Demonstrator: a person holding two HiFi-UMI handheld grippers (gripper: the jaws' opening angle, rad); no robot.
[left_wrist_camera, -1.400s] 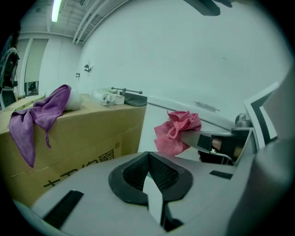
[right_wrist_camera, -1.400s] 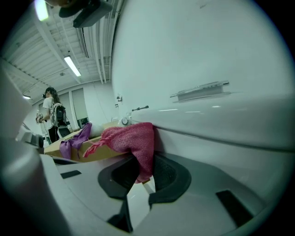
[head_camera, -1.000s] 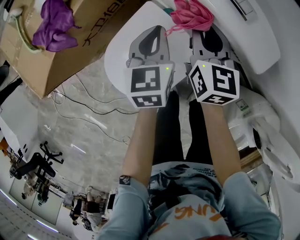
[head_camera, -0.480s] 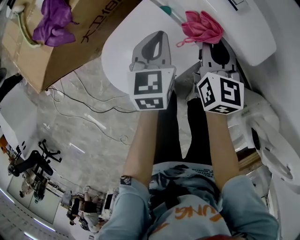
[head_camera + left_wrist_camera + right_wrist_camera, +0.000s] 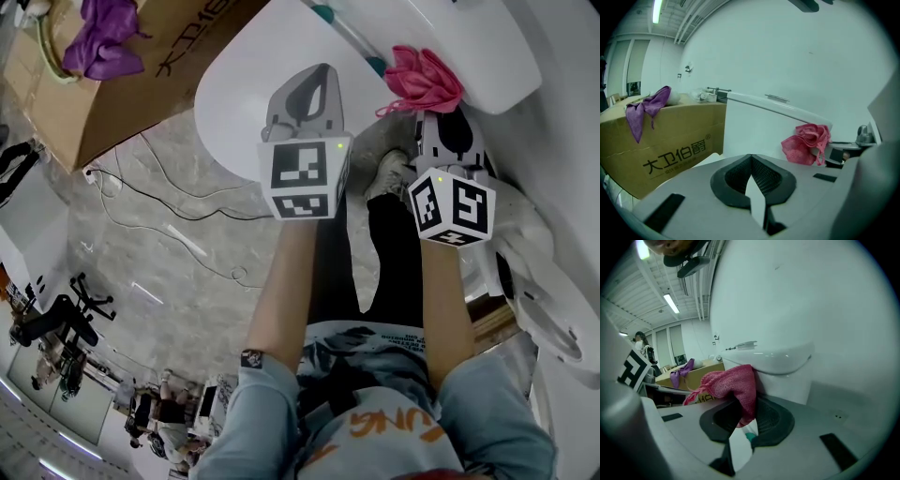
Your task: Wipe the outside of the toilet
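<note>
The right gripper [image 5: 439, 117] has its jaws clamped on a crumpled pink knitted cloth [image 5: 422, 80]. In the right gripper view the cloth [image 5: 726, 380] bunches over the jaws, just in front of the rounded side of the white ceramic toilet [image 5: 787, 357]; whether it touches cannot be told. Since a second ago, gripper and cloth have slid down and rightward along the toilet [image 5: 244, 75], nearer the person. The left gripper [image 5: 314, 80] has barely moved, hovering over the lid with jaws closed on nothing [image 5: 750, 157]. A brown cardboard box [image 5: 159, 84] with a purple rag [image 5: 103, 37] draped on it stands beside the toilet.
</note>
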